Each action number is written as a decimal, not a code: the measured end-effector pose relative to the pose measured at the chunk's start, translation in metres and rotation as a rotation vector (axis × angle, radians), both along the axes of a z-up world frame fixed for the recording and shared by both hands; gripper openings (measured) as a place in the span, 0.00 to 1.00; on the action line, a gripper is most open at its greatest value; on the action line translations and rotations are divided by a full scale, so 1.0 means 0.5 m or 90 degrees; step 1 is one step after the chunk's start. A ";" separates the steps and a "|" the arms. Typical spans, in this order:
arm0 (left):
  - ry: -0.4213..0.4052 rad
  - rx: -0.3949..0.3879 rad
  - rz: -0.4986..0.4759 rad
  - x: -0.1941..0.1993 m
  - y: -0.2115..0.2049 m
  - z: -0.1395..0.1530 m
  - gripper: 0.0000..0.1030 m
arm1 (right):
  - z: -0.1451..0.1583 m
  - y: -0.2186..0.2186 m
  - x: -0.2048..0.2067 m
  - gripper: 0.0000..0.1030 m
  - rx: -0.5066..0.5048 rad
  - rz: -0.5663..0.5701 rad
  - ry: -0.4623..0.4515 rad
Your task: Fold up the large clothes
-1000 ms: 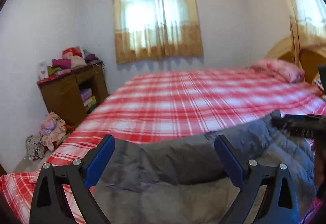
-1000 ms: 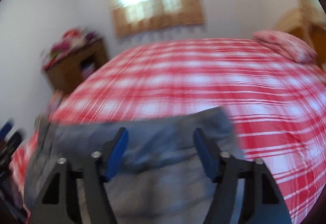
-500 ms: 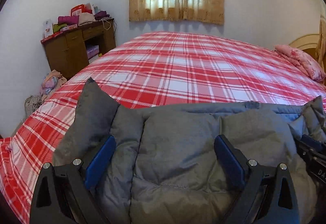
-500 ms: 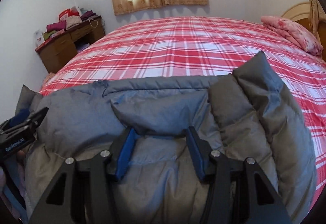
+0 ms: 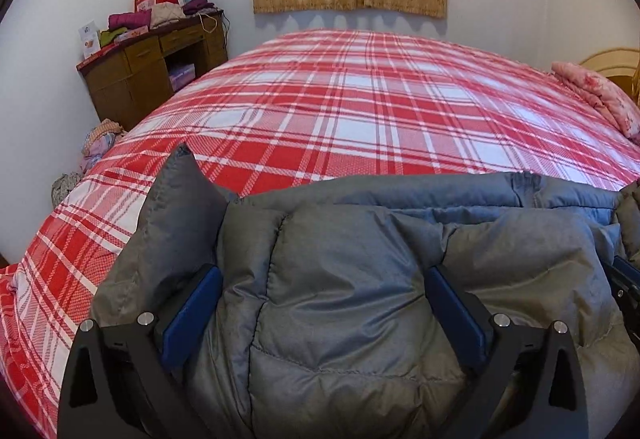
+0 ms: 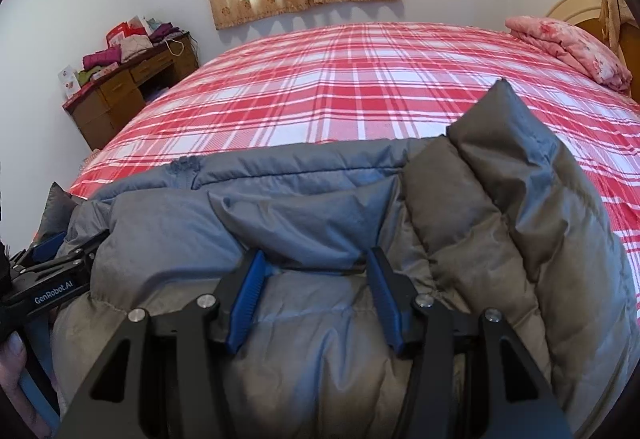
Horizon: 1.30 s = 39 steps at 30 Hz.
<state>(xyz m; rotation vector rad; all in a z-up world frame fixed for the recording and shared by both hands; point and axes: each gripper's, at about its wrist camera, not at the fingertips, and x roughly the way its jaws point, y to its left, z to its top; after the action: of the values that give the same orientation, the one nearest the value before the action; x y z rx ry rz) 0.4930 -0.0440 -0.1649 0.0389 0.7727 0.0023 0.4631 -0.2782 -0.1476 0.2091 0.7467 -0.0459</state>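
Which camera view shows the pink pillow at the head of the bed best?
The right wrist view: the pink pillow lies there nearly whole at the upper right, with its flower pattern readable. In the left wrist view the pillow sits at the far right edge, squeezed by the lens and partly cut off.

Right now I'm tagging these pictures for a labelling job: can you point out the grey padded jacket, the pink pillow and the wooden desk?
grey padded jacket (image 5: 352, 279): left wrist view, quilted middle panel.
pink pillow (image 6: 568, 43): right wrist view, its top face.
wooden desk (image 5: 132, 87): left wrist view, front cabinet door.
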 end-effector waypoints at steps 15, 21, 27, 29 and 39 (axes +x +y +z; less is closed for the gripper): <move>0.042 0.059 -0.001 0.025 -0.031 -0.023 0.99 | -0.009 -0.003 0.013 0.53 -0.009 -0.028 0.029; 0.044 0.076 0.001 0.031 -0.040 -0.027 0.99 | -0.016 0.003 0.024 0.54 -0.028 -0.024 0.049; 0.043 0.079 0.002 0.031 -0.040 -0.028 0.99 | -0.019 0.008 0.027 0.54 -0.043 -0.027 0.058; 0.043 0.082 0.003 0.031 -0.039 -0.028 0.99 | -0.019 0.012 0.031 0.55 -0.053 -0.026 0.062; 0.015 0.058 0.027 -0.026 -0.011 0.056 0.99 | 0.041 0.038 0.010 0.57 -0.076 -0.038 0.048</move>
<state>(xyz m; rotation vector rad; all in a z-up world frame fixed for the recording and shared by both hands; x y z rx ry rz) 0.4799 -0.0492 -0.1370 0.1089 0.7960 0.0765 0.4680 -0.2592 -0.1272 0.1165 0.8096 -0.1549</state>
